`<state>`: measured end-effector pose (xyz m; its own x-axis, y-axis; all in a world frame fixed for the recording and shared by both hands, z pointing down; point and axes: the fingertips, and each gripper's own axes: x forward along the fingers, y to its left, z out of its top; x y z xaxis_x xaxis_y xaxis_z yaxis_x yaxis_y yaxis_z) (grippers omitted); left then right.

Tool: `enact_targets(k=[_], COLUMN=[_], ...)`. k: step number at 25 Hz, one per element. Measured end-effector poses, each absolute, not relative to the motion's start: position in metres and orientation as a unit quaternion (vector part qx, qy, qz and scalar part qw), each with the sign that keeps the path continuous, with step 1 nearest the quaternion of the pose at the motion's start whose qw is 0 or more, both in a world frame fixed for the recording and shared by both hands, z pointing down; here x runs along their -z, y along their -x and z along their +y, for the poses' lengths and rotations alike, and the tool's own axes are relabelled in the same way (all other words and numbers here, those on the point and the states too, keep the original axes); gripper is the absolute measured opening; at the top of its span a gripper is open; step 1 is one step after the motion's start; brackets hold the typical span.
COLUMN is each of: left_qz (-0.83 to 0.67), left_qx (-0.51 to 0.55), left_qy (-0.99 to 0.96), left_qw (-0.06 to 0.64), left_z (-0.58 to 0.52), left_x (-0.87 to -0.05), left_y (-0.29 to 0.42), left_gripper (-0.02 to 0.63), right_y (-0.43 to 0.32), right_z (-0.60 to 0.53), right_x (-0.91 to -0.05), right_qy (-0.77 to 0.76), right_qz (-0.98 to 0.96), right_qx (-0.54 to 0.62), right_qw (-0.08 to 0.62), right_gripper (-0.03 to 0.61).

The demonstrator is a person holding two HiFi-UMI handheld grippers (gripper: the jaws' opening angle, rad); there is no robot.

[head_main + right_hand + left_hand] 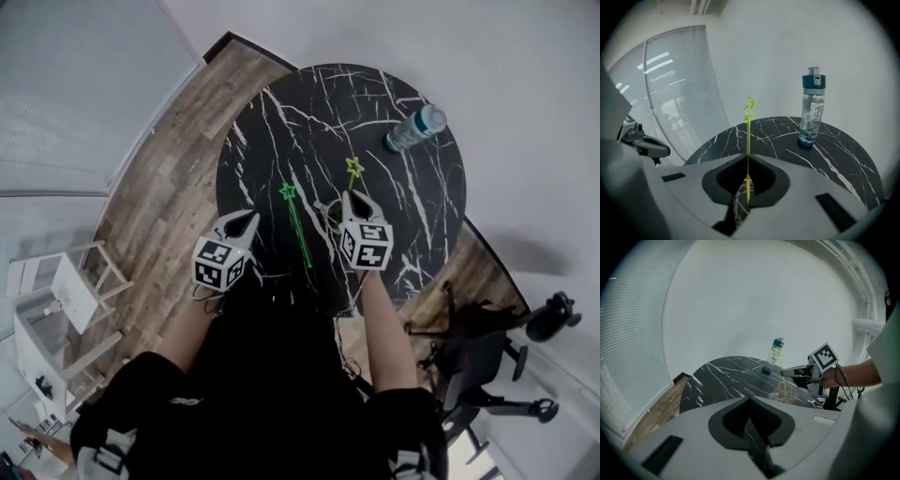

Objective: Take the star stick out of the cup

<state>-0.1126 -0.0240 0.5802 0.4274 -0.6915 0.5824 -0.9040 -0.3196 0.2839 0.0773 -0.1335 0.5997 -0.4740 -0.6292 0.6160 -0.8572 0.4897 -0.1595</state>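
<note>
A yellow-green star stick (749, 109) stands upright, its lower end in a clear glass cup (785, 393) on the black marble table (281, 122). My right gripper (359, 195) is shut on the stick's shaft just above the cup; the stick passes straight through the right gripper (747, 157) where its jaws meet. A second, green star stick (295, 220) lies flat on the table between the two grippers. My left gripper (246, 221) hovers at the table's near left edge, shut with nothing in it. In the head view the cup (329, 217) shows only faintly.
A clear water bottle with a blue cap (413, 128) stands upright at the far right of the table, also visible as the bottle (812, 110). A black office chair (487, 356) stands right of the table, a white rack (56, 300) on the wood floor at left.
</note>
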Motion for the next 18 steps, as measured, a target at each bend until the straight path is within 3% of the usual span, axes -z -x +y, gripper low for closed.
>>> enact_targets(k=[18], left_qz=[-0.448], left_qx=[-0.181], left_qy=[-0.840], left_qw=[0.248], left_z=[-0.051], left_x=[-0.548], left_y=[0.102], left_gripper=[-0.001], right_y=[-0.064], right_z=[-0.127], right_x=[-0.530], right_qy=[-0.484], right_qz=[-0.834], right_qx=[-0.199], right_qw=[0.176], right_gripper=[0.003])
